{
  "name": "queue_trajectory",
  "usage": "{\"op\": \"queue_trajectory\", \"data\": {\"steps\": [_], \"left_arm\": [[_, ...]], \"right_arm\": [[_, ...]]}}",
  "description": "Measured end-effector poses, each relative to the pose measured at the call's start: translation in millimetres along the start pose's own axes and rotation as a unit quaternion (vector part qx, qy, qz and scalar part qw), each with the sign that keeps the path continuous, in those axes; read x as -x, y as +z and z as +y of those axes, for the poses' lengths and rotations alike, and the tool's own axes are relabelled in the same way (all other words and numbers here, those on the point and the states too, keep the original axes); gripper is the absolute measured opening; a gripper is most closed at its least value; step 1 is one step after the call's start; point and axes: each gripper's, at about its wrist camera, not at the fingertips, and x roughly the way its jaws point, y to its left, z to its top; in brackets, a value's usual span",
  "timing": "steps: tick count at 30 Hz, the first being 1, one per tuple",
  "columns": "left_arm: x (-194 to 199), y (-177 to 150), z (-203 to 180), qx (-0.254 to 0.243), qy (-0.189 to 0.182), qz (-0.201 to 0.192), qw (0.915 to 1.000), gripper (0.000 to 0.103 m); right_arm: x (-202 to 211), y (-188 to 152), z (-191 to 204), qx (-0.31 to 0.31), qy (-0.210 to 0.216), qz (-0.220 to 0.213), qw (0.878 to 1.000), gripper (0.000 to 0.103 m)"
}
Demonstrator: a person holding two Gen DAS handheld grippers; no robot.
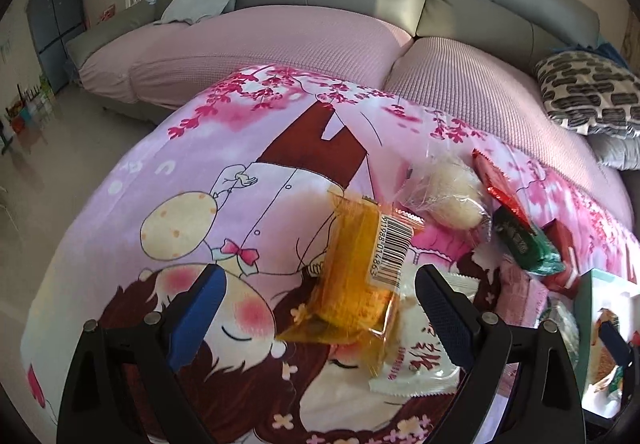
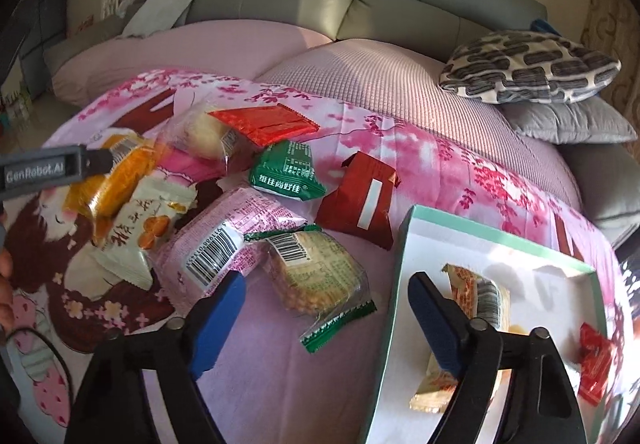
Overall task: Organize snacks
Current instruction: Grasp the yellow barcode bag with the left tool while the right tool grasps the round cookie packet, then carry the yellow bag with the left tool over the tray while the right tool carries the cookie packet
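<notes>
Left gripper (image 1: 320, 308) spread wide, holding nothing; orange-yellow snack pack (image 1: 354, 264) lies btwn its fingers on cartoon blanket (image 1: 168, 179), pads not touching. Pack's long axis runs roughly along gripper's pointing line, barcode end far, so jaws look set to close across narrow width. Partly overlaps white packet (image 1: 420, 360). Right gripper (image 2: 326, 318) also unclenched, empty, straddling edge of green-rimmed box (image 2: 404, 264); box already holds pale wrapped snack (image 2: 476, 308) & red one (image 2: 594, 360). Left is nearer hand for orange pack; box lies to its right.
</notes>
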Motion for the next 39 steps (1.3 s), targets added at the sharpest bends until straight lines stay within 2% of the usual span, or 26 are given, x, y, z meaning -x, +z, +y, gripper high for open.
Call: {"op": "queue_trajectory", "data": {"steps": [4, 6, 8, 10, 12, 13, 14, 20, 28, 35, 39], "left_arm": [[-6.7, -0.3, -4.7, -0.016, 0.013, 0.009, 0.9998, 0.095], [-8.4, -0.7, -6.8, -0.02, 0.014, 0.011, 0.9996, 0.088], [-9.6, -1.3, -8.8, -0.022, 0.011, 0.014, 0.9996, 0.077], [-10.4, -2.3, -11.5, -0.027, 0.007, 0.018, 0.9995, 0.072], [-10.5, -3.4, -15.1, -0.033, 0.004, 0.019, 0.9993, 0.06], [-11.2, -4.0, -16.4, -0.035, -0.001, 0.022, 0.9992, 0.049], [-12.0, -4.8, -17.6, -0.035, -0.007, 0.025, 0.9991, 0.046], [-7.2, -5.0, -18.9, -0.027, -0.011, 0.022, 0.9993, 0.04], [21.7, -1.0, -16.9, -0.016, -0.019, -0.014, 0.9996, 0.04], [48.2, 1.5, -33.5, -0.031, -0.035, -0.044, 0.9979, 0.04], [56.4, -0.3, -52.1, -0.048, -0.048, -0.047, 0.9966, 0.04]], "right_arm": [[-12.2, -1.5, 8.3, 0.034, -0.011, 0.016, 0.999, 0.074], [-16.4, -2.9, 9.3, 0.037, -0.009, 0.02, 0.999, 0.065], [-19.1, -2.8, 8.1, 0.029, -0.011, 0.024, 0.999, 0.059], [-19.1, -2.0, 6.0, 0.02, -0.008, 0.022, 1.0, 0.057], [-18.9, -1.5, 3.5, 0.009, -0.001, 0.021, 1.0, 0.054], [-18.7, -1.6, 1.8, 0.003, 0.0, 0.02, 1.0, 0.052], [-18.3, -1.6, -0.4, -0.003, 0.0, 0.019, 1.0, 0.045], [-13.5, -1.2, -20.7, -0.061, 0.036, 0.014, 0.997, 0.036], [8.1, -1.4, -38.6, -0.115, 0.084, -0.014, 0.99, 0.035], [34.7, -2.6, -51.3, -0.14, 0.09, -0.04, 0.985, 0.035], [46.1, -6.4, -64.6, -0.156, 0.088, -0.048, 0.983, 0.035]]}}
